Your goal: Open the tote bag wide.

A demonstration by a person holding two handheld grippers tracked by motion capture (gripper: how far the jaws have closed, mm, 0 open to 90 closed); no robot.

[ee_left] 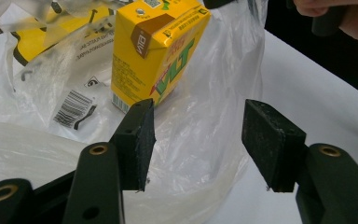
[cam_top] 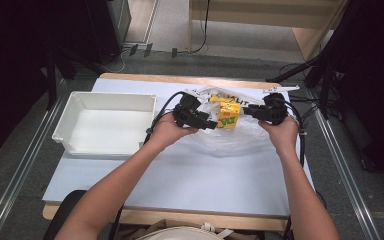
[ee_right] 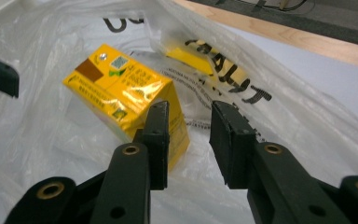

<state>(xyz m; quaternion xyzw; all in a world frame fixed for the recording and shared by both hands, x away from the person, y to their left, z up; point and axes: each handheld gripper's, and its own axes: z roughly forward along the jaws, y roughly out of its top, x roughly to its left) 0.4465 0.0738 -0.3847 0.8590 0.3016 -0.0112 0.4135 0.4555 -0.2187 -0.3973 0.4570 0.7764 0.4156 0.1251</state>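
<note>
A yellow drink carton (cam_top: 228, 114) stands tilted among the folds of a clear printed plastic bag (cam_top: 230, 142) on the white table top. My left gripper (cam_top: 213, 124) is at the carton's left, open wide, and the carton (ee_left: 154, 51) lies just beyond its left jaw with only bag film (ee_left: 200, 154) behind the gap. My right gripper (cam_top: 248, 111) comes in from the carton's right. In the right gripper view its jaws stand a narrow gap apart (ee_right: 189, 140), the left jaw against the carton (ee_right: 121, 93), with wrinkled film (ee_right: 279, 107) over and around it.
A white empty tray (cam_top: 77, 107) sits at the table's left. The table's wooden far edge (ee_right: 284, 35) runs just behind the bag. Cables (cam_top: 155, 122) trail from both grippers. Bare white surface (cam_top: 180, 185) lies in front of the bag.
</note>
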